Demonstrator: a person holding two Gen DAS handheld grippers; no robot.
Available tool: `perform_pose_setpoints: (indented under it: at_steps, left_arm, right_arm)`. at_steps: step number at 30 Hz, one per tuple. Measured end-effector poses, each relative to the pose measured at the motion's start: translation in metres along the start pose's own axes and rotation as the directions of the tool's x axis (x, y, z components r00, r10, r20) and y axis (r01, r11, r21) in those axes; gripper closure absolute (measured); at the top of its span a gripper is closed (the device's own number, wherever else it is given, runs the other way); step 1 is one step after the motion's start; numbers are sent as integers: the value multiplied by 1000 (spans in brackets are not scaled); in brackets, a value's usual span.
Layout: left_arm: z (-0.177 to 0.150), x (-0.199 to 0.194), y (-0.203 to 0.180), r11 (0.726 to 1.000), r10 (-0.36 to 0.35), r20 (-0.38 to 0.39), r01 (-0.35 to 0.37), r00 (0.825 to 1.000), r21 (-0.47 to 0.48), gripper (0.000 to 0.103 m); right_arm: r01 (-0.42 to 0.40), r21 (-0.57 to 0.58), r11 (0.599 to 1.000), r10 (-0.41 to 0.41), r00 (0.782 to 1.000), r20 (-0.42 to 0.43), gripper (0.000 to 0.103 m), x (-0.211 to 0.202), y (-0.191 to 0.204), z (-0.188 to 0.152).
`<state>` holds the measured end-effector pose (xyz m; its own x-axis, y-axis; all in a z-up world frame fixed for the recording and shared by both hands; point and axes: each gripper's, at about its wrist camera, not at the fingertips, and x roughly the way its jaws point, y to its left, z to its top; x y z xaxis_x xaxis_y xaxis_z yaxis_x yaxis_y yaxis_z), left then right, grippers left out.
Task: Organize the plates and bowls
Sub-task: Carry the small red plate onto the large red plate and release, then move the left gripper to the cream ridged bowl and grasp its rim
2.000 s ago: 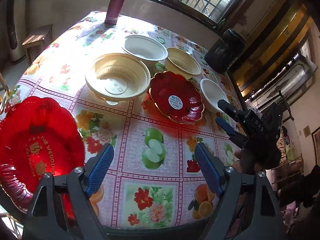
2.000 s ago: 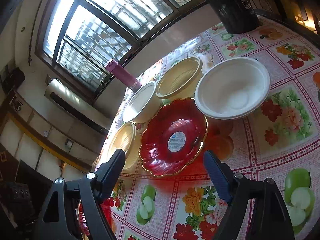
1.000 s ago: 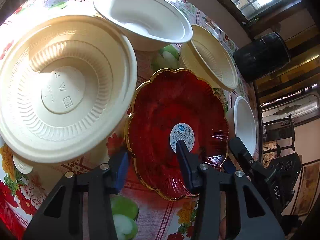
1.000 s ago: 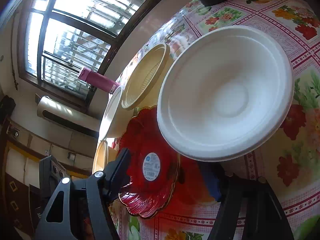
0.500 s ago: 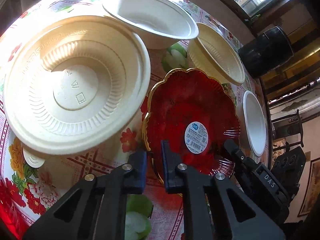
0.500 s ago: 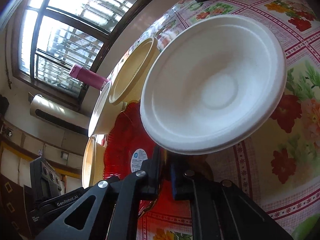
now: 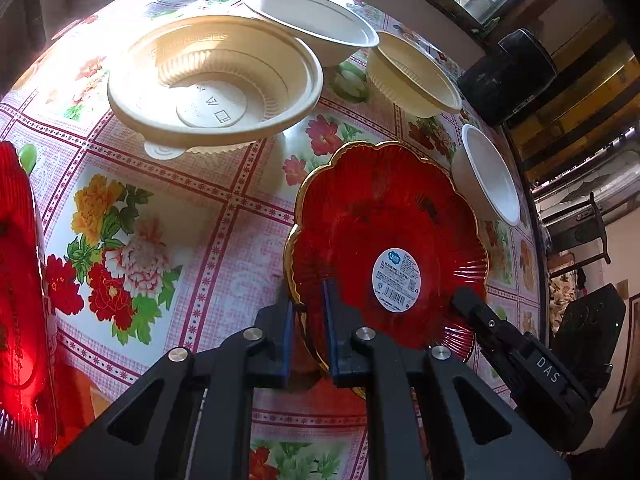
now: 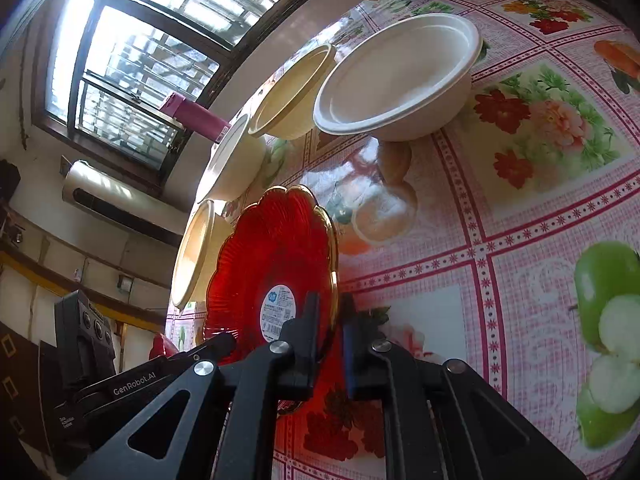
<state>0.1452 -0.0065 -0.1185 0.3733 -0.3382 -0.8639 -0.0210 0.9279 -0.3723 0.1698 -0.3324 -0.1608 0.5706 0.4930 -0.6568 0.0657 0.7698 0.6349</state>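
A red scalloped plate (image 7: 384, 224) with a gold rim and a white sticker is lifted off the flowered tablecloth. My left gripper (image 7: 307, 322) is shut on its near left rim. My right gripper (image 8: 330, 320) is shut on the opposite rim of the same plate (image 8: 276, 256); its black body also shows in the left wrist view (image 7: 520, 356). A large cream bowl (image 7: 216, 80), a white bowl (image 7: 316, 20), a smaller cream bowl (image 7: 412, 76) and a small white bowl (image 7: 488, 176) stand on the table. A second red plate (image 7: 20, 280) lies at the left edge.
A pink bottle (image 8: 196, 116) stands at the far table edge by the window. A black bin (image 7: 508, 76) stands beyond the table on the right. The small white bowl (image 8: 396, 80) sits just beyond the held plate in the right wrist view.
Both grippers closed on opposite rims of the red scalloped plate, then lifted it and drew it back from the bowls toward the near side of the table.
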Motion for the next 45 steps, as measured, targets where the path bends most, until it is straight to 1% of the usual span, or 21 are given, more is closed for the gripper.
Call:
perform_pose_setpoints:
  at_steps: [6, 11, 16, 18, 20, 24, 27, 29, 31, 32, 33, 34, 35, 36, 37, 38, 40, 42, 43, 44, 45]
  left_arm:
    - [-28, -51, 2, 996, 29, 117, -38, 993, 77, 89]
    - [-46, -106, 30, 990, 82, 243, -107, 967, 92, 86]
    - [-52, -146, 86, 978, 190, 303, -207, 934, 26, 84]
    - [-52, -151, 107, 963, 256, 308, -268, 916, -3, 82]
    - [-53, -153, 131, 953, 301, 303, -300, 904, -53, 82]
    - [-47, -144, 169, 935, 353, 248, -335, 902, -114, 80]
    - [-43, -130, 184, 927, 374, 193, -358, 907, -111, 78]
    - [-42, -125, 190, 920, 389, 172, -374, 905, -117, 78]
    - [-43, -127, 195, 903, 428, 172, -411, 887, -123, 78]
    - [-45, -131, 196, 902, 431, 187, -414, 883, -124, 78]
    - [-47, -136, 196, 899, 438, 201, -420, 876, -127, 77]
    - [-48, -142, 196, 888, 459, 214, -440, 862, -132, 72]
    - [-51, -150, 196, 879, 477, 237, -457, 846, -138, 69]
    - [-53, -159, 193, 874, 486, 280, -463, 828, -148, 64]
    - [-57, -169, 188, 870, 492, 331, -467, 805, -159, 57]
    - [-59, -179, 183, 865, 500, 384, -473, 776, -170, 51]
    - [-63, -194, 167, 867, 488, 482, -470, 728, -169, 24]
    - [-64, -207, 150, 876, 456, 563, -459, 689, -149, 20]
    - [-63, -212, 141, 881, 436, 591, -455, 679, -128, 20]
    - [-60, -215, 133, 887, 412, 606, -453, 681, -94, 19]
    - [-54, -215, 125, 892, 387, 607, -449, 694, -54, 18]
  right_arm:
    - [-19, -69, 997, 21, 999, 34, 91, -38, 26, -35]
    - [-68, -162, 984, 77, 996, 46, 91, -52, 79, -58]
    - [-100, -282, 954, 104, 995, -1, 91, -27, 143, -85]
    - [-100, -339, 935, 95, 995, -31, 90, -10, 170, -100]
    - [-91, -400, 912, 75, 996, -55, 91, 8, 196, -116]
    - [-31, -520, 854, -7, 997, -71, 87, 45, 241, -148]
    - [42, -595, 802, -98, 993, -62, 82, 69, 263, -165]
    - [91, -627, 773, -147, 988, -38, 79, 78, 272, -173]
    - [105, -647, 755, -164, 986, -31, 77, 79, 275, -176]
    - [112, -660, 743, -161, 987, -15, 74, 74, 277, -175]
    - [124, -674, 728, -158, 987, 11, 67, 69, 280, -174]
    - [134, -684, 717, -150, 988, 36, 62, 62, 281, -171]
    - [134, -686, 715, -133, 990, 55, 51, 54, 280, -167]
    - [127, -681, 721, -108, 992, 71, 42, 44, 277, -163]
    - [116, -669, 734, -78, 993, 86, 40, 34, 274, -157]
    - [103, -657, 747, -47, 994, 102, 37, 25, 268, -149]
    - [92, -639, 764, -5, 991, 137, 34, 7, 257, -136]
    - [109, -614, 782, 13, 982, 191, 24, -8, 243, -122]
    - [108, -598, 794, 24, 978, 209, 22, -15, 236, -115]
    - [99, -582, 807, 36, 976, 217, 19, -22, 229, -107]
    - [86, -566, 820, 48, 975, 218, 18, -27, 221, -97]
